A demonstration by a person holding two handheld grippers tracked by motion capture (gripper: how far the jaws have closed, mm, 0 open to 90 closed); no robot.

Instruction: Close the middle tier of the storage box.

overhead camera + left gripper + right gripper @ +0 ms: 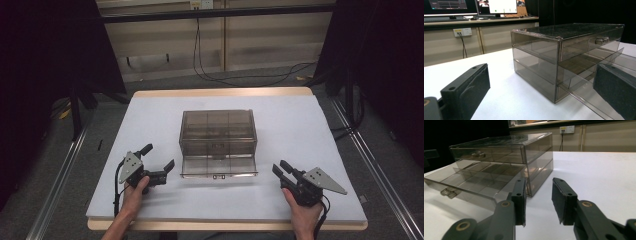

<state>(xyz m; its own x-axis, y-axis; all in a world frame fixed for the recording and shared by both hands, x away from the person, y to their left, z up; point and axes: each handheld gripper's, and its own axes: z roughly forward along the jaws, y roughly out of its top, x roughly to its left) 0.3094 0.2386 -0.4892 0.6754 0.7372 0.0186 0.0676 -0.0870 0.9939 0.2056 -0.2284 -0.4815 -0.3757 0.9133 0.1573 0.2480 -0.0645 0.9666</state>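
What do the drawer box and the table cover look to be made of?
Drawer box: smoke-tinted clear plastic, probably acrylic, glossy; dividers show through its walls and reflections lie on top. Table cover: matte white sheet, perhaps foam or felt, without glare.

Your drawer box (218, 136): smoky brown, see-through. Your left gripper (159, 162) and right gripper (281, 170): black jaws, grey plates. Table cover (300, 130): plain white, tan wood edge

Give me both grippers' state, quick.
Left gripper: open wide, holding nothing, left of the drawer box.
Right gripper: open, narrower gap, holding nothing.
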